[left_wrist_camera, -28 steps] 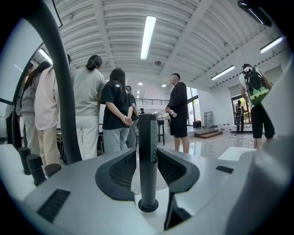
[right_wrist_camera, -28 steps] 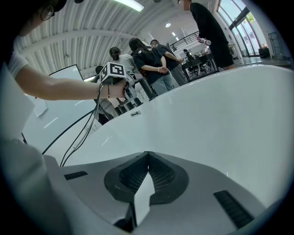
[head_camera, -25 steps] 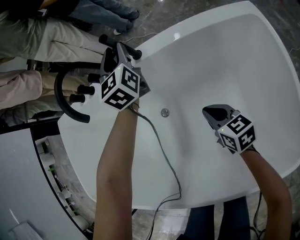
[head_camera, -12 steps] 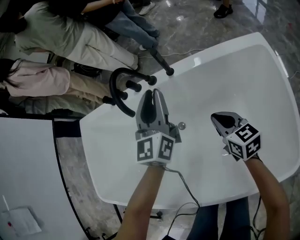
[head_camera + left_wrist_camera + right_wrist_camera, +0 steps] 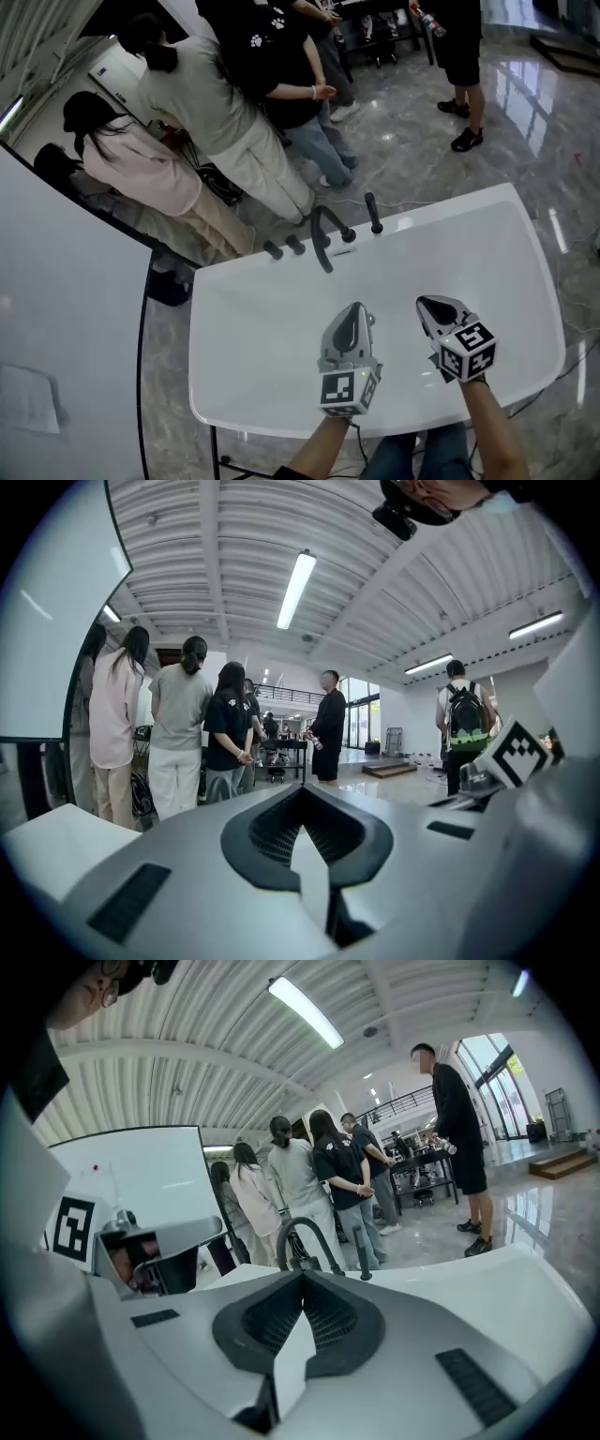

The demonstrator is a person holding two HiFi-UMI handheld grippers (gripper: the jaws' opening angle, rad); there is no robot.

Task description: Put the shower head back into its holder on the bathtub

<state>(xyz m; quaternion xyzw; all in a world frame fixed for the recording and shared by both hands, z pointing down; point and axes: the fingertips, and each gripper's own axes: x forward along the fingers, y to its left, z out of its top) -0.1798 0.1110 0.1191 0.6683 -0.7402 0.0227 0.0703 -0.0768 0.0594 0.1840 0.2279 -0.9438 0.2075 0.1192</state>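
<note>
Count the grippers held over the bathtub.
2. The left gripper is above the bathtub's near side, around the middle; the right gripper is beside it, toward the picture's right. None seems hidden.

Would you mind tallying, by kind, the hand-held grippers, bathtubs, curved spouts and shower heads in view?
Hand-held grippers: 2, the left hand-held gripper and the right hand-held gripper
Bathtub: 1
Curved black spout: 1
Shower head: 1
Total: 5
</note>
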